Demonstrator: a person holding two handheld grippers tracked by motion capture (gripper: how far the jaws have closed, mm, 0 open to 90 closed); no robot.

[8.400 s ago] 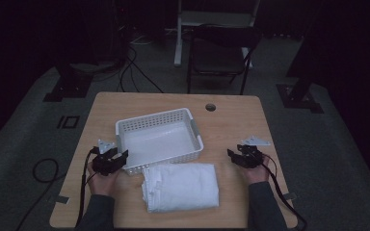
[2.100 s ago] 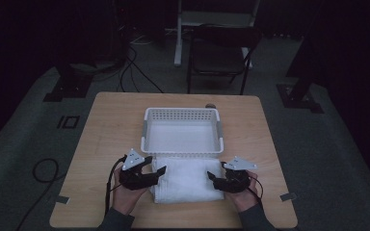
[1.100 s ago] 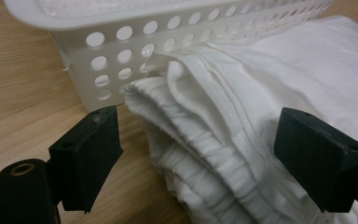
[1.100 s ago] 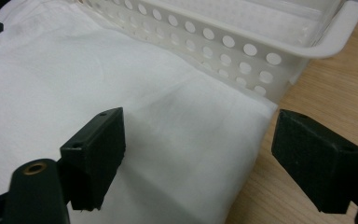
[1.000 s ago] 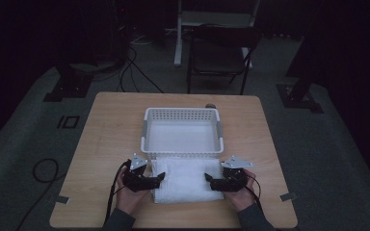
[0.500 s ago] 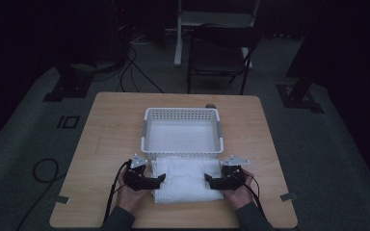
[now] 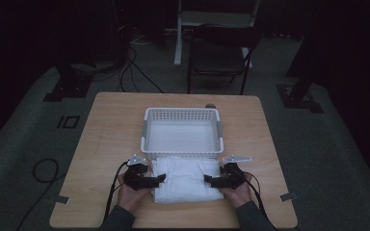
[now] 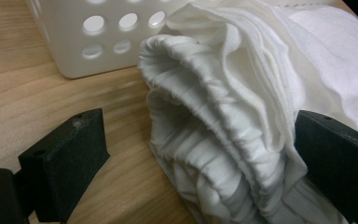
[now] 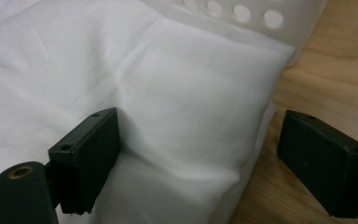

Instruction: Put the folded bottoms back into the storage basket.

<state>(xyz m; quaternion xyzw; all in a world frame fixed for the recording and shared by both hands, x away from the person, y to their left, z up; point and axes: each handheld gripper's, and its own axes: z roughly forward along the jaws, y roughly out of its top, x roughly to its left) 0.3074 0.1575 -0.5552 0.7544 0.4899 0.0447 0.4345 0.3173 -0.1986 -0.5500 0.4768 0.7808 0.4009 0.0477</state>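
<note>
- Folded white cloth (image 7: 187, 179) lies on table (image 7: 101, 144), long axis left-right, touching basket (image 7: 181, 132) front.
- My left gripper (image 7: 155, 180) and right gripper (image 7: 211, 181): jaws spread astride cloth ends; left's just opened wider.
- Wood tabletop, dark room, chair (image 7: 219, 55) behind.

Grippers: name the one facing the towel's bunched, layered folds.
The left gripper: its end of the towel shows ruffled stacked edges; the right gripper straddles a smooth corner.

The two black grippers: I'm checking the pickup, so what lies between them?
In the high view, the folded white cloth spans the stretch between the left gripper and right gripper.
</note>
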